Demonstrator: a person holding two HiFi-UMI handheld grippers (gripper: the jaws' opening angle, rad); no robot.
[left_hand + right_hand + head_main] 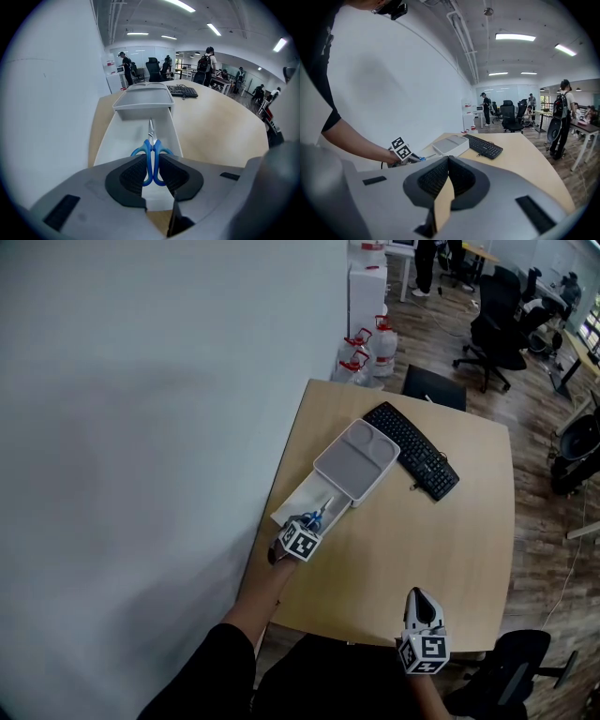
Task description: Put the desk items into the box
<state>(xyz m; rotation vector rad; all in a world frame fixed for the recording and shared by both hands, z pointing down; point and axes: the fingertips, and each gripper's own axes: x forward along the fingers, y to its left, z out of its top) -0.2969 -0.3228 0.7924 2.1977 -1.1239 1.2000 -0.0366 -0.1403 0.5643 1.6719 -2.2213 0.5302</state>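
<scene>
Plainly the step in hand is dropping a pair of blue-handled steel scissors [150, 142] into the long white plastic box [293, 499] that lies along the wall-side edge of the pale wooden bench [422, 549]. The left gripper [307, 524] is clenched on the scissors by the blue handle loops, which sit squeezed between its dark ribbed pads [132, 174], with the blades pointing ahead and down the length of the box. From where I stand the scissors hang over the open near half of the box, close to its floor, though I cannot tell whether the tips touch it. The far half is covered by a shallow pale-grey tray-shaped lid [356, 460], and a black computer keyboard [412, 451] lies just beyond that. The right gripper [420, 598] hovers at the near edge of the bench, well apart from the box, its jaws closed together on nothing. I would judge the next move calls for lowering the scissors until they lie flat inside the white walls, then easing the left jaws apart and lifting clear without catching a loop.
</scene>
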